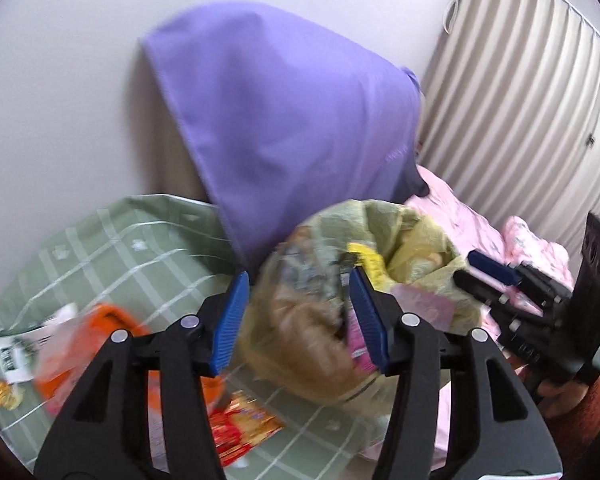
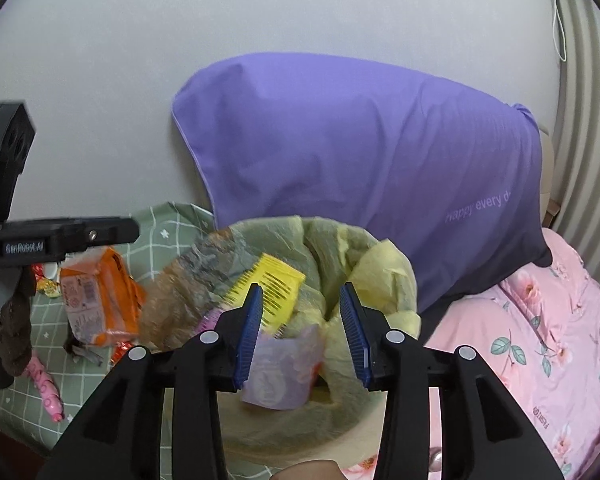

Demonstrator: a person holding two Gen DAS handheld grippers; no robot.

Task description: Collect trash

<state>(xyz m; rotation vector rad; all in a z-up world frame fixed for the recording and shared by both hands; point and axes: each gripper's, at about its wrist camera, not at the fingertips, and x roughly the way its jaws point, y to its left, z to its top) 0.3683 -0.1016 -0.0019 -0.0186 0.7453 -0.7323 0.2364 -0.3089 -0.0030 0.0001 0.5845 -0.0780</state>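
A yellow-green trash bag (image 1: 420, 240) (image 2: 380, 264) stands open on the bed, holding a yellow packet (image 2: 272, 284) and a brown crinkled wrapper (image 2: 180, 296). My left gripper (image 1: 299, 280) is open, its blue pads apart in front of the bag's blurred side; a pink wrapper (image 1: 358, 340) lies beside the right pad. My right gripper (image 2: 301, 292) is open above the bag's mouth. A lilac wrapper (image 2: 280, 372) sits loose below and between its fingers, in the bag. The right gripper (image 1: 488, 276) shows at the bag's right in the left wrist view.
Loose trash lies on the green checked sheet (image 1: 120, 248): an orange packet (image 2: 100, 296), a red wrapper (image 1: 240, 428), a pink wrapper (image 2: 44, 384). A purple pillow (image 2: 360, 160) leans on the wall behind the bag. A pink floral quilt (image 2: 540, 340) is at right, by a curtain (image 1: 520, 100).
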